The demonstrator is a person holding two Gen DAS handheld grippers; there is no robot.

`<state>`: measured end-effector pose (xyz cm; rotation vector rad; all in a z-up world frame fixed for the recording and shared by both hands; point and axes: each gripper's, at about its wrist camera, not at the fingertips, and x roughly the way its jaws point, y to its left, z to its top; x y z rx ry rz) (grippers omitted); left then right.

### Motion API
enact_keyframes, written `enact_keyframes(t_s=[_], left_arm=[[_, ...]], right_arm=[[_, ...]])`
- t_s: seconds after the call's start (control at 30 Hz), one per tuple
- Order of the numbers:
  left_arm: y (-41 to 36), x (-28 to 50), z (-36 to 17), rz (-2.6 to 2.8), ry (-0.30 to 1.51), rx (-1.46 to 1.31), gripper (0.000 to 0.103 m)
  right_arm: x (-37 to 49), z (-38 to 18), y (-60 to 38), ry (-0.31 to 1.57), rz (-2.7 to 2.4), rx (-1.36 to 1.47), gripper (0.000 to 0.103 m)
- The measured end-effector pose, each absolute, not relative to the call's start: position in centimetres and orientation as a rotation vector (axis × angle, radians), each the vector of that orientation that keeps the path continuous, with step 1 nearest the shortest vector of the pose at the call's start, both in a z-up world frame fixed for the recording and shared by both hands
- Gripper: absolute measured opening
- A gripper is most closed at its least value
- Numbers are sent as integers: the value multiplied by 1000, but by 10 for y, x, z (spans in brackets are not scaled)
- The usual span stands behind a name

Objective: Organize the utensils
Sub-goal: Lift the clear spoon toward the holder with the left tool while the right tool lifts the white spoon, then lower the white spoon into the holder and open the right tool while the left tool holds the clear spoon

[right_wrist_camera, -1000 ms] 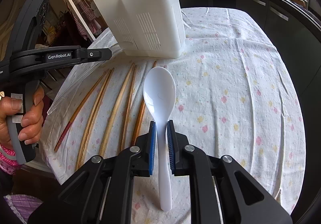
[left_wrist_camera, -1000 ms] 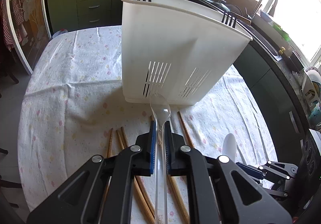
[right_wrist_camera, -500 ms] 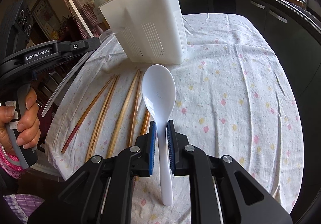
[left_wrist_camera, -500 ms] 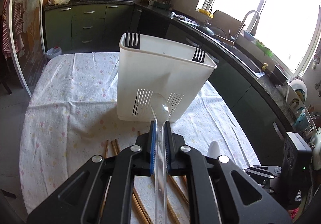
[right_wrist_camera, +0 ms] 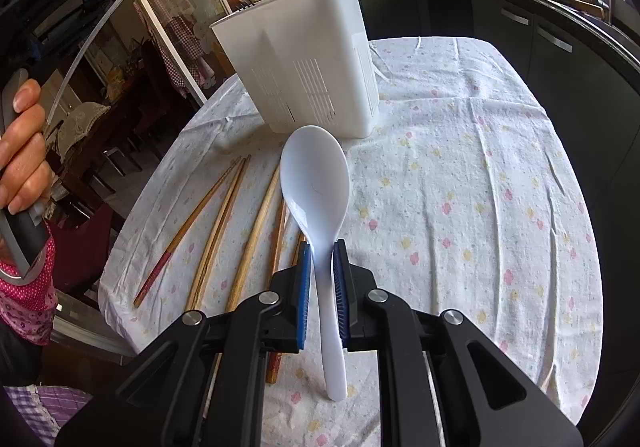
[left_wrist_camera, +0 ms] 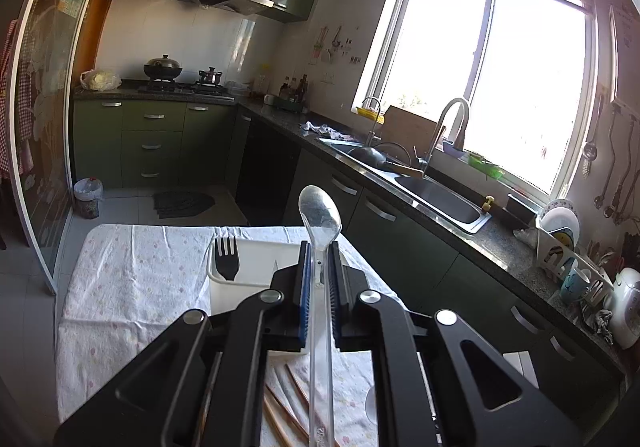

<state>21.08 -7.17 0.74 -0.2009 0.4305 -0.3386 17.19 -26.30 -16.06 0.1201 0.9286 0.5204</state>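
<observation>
My left gripper (left_wrist_camera: 319, 253) is shut on a clear plastic spoon (left_wrist_camera: 320, 207), held high above the table with the bowl pointing up; it also shows in the right wrist view (right_wrist_camera: 84, 43). Below it stands the white utensil caddy (left_wrist_camera: 256, 259) with a black fork (left_wrist_camera: 226, 259) in it. My right gripper (right_wrist_camera: 320, 259) is shut on a white rice spoon (right_wrist_camera: 314, 183) held above the tablecloth, short of the caddy (right_wrist_camera: 304, 63). Several wooden chopsticks (right_wrist_camera: 224, 223) lie on the cloth to the left of the gripper.
The table carries a white flowered cloth (right_wrist_camera: 460, 175). Dark green kitchen cabinets (left_wrist_camera: 156, 143), a counter with a sink (left_wrist_camera: 436, 199) and a tap stand behind and to the right. A glass door (left_wrist_camera: 36, 127) is at the left.
My left gripper has risen and tilted up with the clear spoon, so the caddy dropped low in its view. My right gripper moved slightly nearer the caddy with the white spoon.
</observation>
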Motion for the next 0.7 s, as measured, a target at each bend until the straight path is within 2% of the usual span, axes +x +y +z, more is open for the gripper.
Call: enact_keyframes(t_s=[0.3,0.53,0.7], left_arm=[[-81,217,13,-357,413,-182,8],[-77,198,39,-365,273,-141,8],[-66,197,45,-378,253,-165,8]], right_arm=[[176,-162,-275,928,512,145,12],[179,-155,-270,911,521,132,12],[183,-138,-266,855,545,131,12]])
